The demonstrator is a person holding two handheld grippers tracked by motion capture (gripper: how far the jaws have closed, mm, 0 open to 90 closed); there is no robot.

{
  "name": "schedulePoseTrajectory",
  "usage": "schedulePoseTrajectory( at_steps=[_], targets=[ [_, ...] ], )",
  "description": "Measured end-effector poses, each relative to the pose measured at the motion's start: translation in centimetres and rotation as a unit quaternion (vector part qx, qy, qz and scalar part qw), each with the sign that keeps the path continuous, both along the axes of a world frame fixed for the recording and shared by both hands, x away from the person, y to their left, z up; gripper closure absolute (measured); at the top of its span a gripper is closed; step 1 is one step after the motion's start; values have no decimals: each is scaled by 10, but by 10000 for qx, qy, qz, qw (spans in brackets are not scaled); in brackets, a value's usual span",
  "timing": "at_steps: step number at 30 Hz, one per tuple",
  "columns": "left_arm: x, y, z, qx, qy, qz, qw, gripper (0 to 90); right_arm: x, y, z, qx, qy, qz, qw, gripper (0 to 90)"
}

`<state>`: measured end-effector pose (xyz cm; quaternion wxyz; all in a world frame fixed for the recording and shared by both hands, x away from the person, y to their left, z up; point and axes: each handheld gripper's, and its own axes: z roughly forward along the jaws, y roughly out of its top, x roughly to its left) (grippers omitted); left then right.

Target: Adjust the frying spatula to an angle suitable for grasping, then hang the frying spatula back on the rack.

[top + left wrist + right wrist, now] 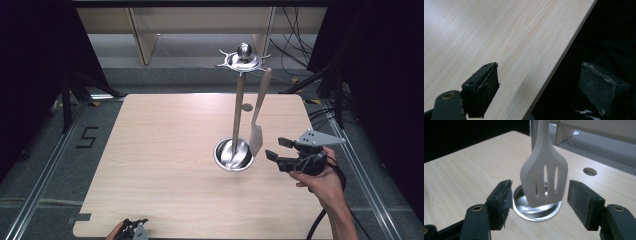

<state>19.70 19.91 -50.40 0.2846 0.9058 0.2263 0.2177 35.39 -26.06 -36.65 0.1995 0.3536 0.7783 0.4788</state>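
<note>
With its jaws spread and empty, the right gripper (537, 203) should close squarely on the slotted spatula (544, 178) hanging from the stand (239, 107) near the table's (165, 165) right edge.

Right claw (278, 148) held level, jaws apart; left claw (134, 227) low, jaws apart

Just ahead of the black right gripper (537, 203) hangs a cream-white slotted spatula (544, 178), plain but for three dark slits. Behind it stands a shiny silver rack (239, 107) with a mirror-bright round base. Under both black grippers, the table (165, 150) is pale wood with fine straight grain.
</note>
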Motion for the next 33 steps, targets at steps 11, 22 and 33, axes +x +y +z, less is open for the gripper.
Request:
schedulePoseTrajectory(
  at_steps=[11,22,33],
  targets=[
    [-1,0,1,51,-59,45,10000,154,-1,-10,-21,-127,259,48,9996,366],
    [-3,-1,2,23,-81,7,10000,154,-7,-16,-34,-161,474,-92,9987,362],
    [-2,0,2,47,-98,37,9999,154,-7,-22,-43,-265,556,-78,9981,348]
  ],
)
